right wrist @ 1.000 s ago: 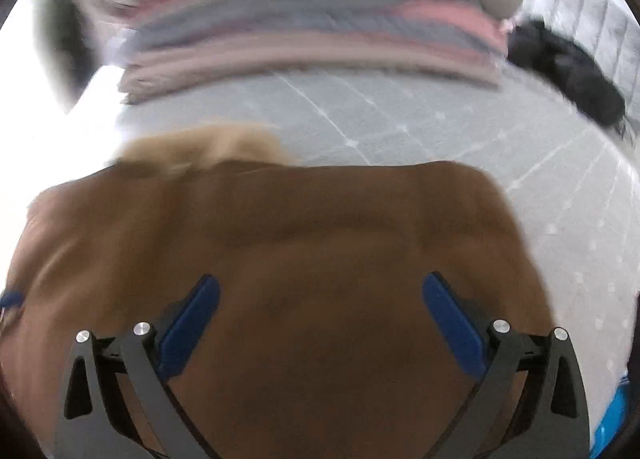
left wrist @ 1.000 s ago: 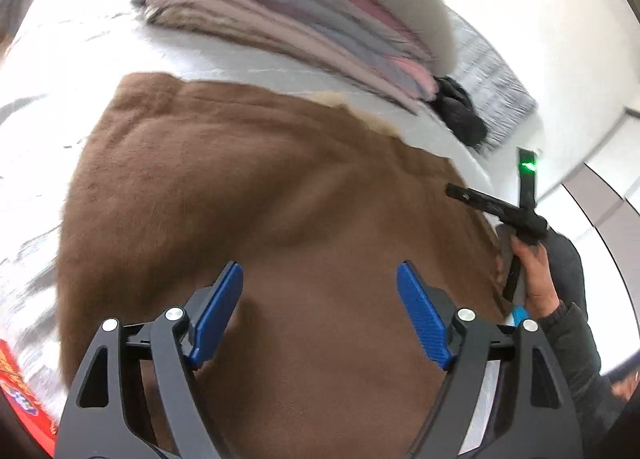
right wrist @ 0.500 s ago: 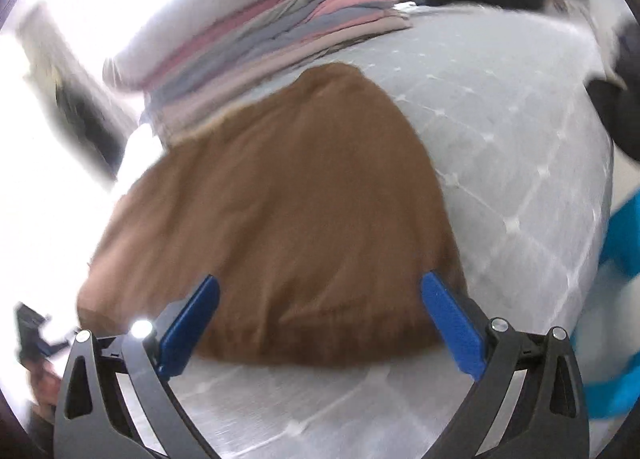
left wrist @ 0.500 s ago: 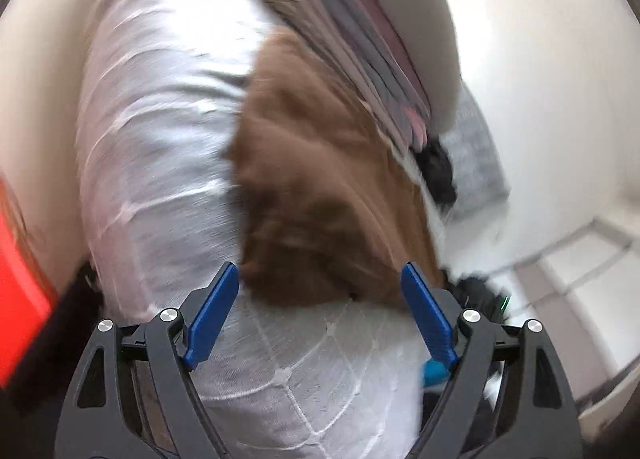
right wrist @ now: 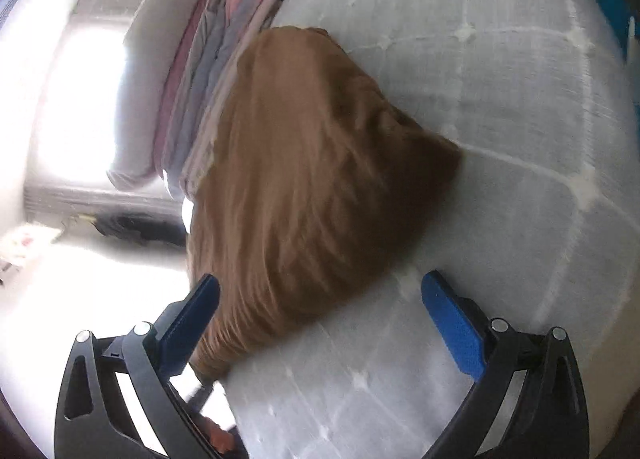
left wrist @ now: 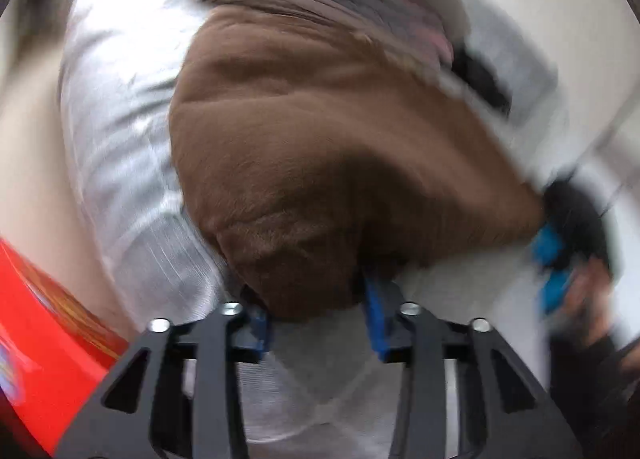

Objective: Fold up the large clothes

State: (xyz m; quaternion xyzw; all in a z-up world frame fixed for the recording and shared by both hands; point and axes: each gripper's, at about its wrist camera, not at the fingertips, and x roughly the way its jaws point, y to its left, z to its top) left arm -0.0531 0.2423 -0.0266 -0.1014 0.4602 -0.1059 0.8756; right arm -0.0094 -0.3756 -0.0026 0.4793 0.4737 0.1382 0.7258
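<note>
On the quilted white bed (right wrist: pixel 500 107), the brown garment (left wrist: pixel 320 147) is pinched at its near corner by the just-closing left claw (left wrist: pixel 316 325), seemingly for folding, while the right claw (right wrist: pixel 320 307) is spread beside another corner.

Fuzzy brown garment (left wrist: pixel 320 147) lies bunched on the quilted bed, beside stacked folded clothes.
</note>
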